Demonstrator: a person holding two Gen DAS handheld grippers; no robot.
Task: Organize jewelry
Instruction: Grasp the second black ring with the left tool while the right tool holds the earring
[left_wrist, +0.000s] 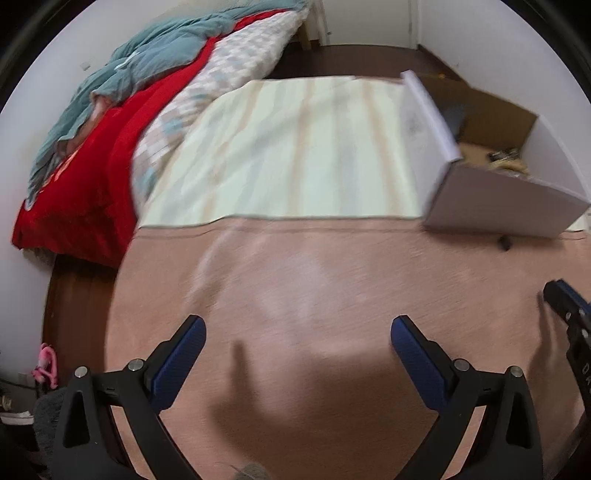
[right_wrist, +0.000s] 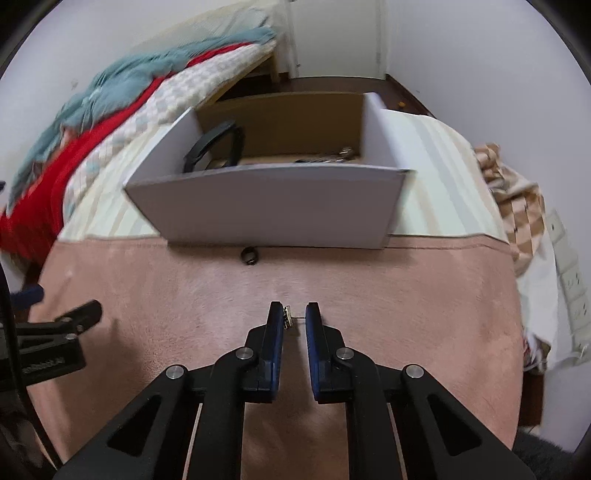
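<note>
**Stud earring pinched over pink cloth**

Right gripper (right_wrist: 294, 316): low over the pink cloth (right_wrist: 369, 280), blue pads nearly closed on a small stud earring (right_wrist: 289, 316), post spanning the gap. Left gripper (left_wrist: 297, 330): spread wide, nothing between. Open box (right_wrist: 266, 206) ahead; black ring (right_wrist: 248, 256) just before it. Only the right view shows the box's contents: a black band (right_wrist: 218, 147), possibly a watch strap.

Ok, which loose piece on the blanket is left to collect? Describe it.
Find the white box on the bed. On the pink blanket just before its front wall lies a small dark ring, alone. The earring is pinched in the right gripper.
</note>
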